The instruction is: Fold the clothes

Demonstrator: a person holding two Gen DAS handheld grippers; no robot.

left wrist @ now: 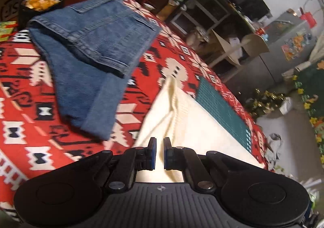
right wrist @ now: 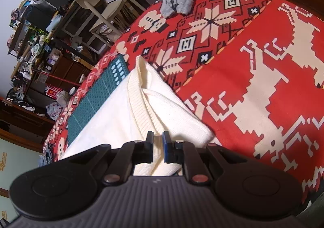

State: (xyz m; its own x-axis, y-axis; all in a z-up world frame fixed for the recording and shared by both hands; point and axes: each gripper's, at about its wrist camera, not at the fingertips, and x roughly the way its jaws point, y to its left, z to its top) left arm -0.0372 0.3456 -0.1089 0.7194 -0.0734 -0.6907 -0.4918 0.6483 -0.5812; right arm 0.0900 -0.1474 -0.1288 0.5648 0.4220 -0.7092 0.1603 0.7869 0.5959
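Both the left gripper and right gripper are pinching the soft, floppy cream knit sweater with narrowed jaws; its ribbed hem is offering the firmest hold.

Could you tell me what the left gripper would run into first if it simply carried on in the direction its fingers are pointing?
Most likely the cream sweater: the left gripper sits low over it, and a raised fold of the knit runs straight ahead between the narrowly parted jaws. Whether they already pinch cloth is unclear. The folded jeans lie off to the left.
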